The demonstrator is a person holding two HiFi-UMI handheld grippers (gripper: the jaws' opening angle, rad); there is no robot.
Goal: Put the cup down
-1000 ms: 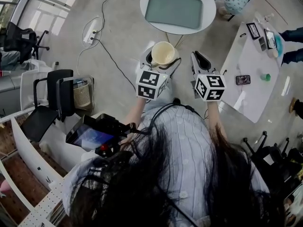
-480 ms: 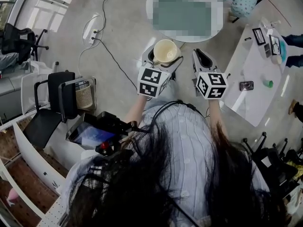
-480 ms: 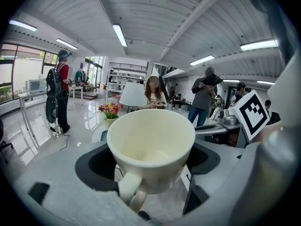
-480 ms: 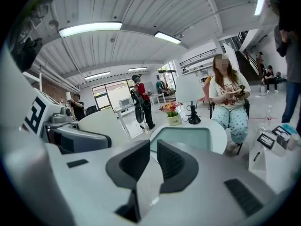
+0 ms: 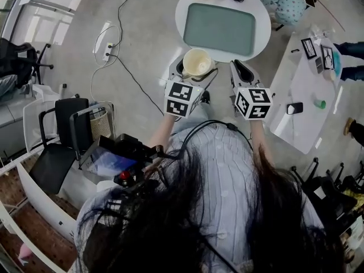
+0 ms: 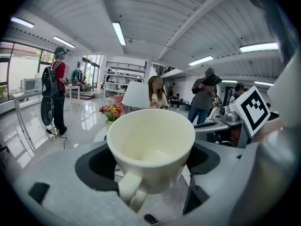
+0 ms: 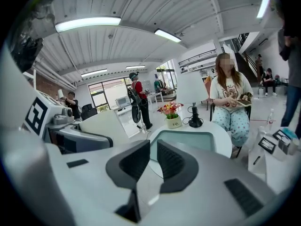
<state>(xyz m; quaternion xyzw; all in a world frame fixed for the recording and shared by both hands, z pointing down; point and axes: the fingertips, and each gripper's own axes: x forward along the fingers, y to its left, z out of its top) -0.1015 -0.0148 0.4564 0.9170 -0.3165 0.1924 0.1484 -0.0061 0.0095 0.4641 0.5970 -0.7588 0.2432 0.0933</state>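
Cup (image 6: 151, 142) upright, clamped in left gripper (image 5: 192, 73), handle facing that gripper's camera. Right gripper (image 7: 153, 163) at cup's 3 o'clock, jaws together on nothing. Cup sits at the 6 o'clock edge of round white table (image 5: 185, 7); green tray (image 5: 219, 20) at 12 o'clock beyond.

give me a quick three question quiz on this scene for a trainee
1. True or false: the cup stands on the green tray.
2. Fill in: the cup sits between the jaws of the ___ gripper.
3. The right gripper holds: A) a spoon B) nothing C) a plate.
Key: 1 false; 2 left gripper; 3 B.
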